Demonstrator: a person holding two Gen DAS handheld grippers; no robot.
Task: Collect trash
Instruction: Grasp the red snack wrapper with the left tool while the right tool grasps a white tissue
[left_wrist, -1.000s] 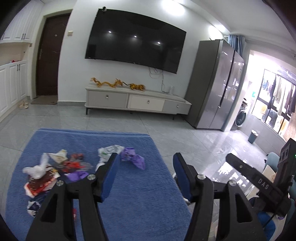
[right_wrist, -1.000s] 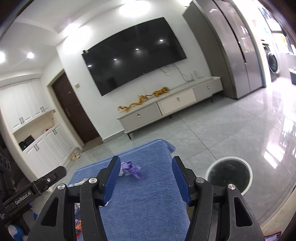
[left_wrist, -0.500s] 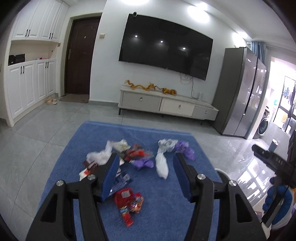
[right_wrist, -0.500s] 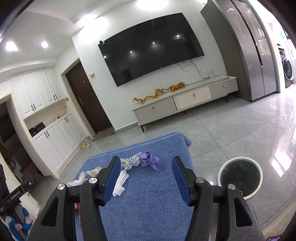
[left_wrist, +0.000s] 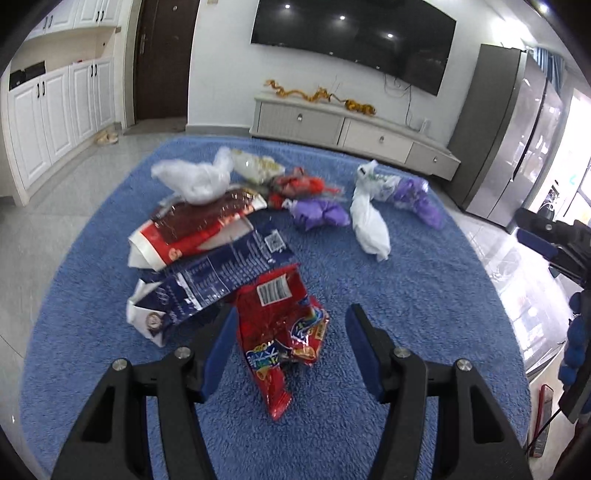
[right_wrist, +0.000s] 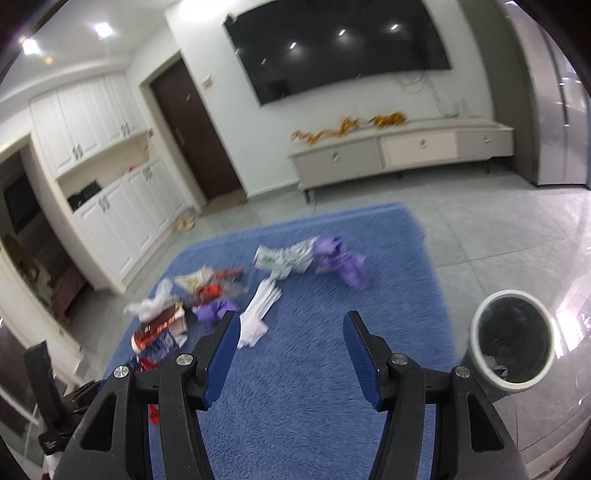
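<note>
While my left gripper (left_wrist: 291, 338) hangs over the red snack wrapper (left_wrist: 282, 332) near the front edge of the blue rug (left_wrist: 424, 295), its jaws stand apart with nothing pinched. I should go straight down and squeeze the crinkly middle. My right gripper (right_wrist: 291, 345) is apart and empty too, with the white bin (right_wrist: 511, 350) off the rug's right edge.
</note>
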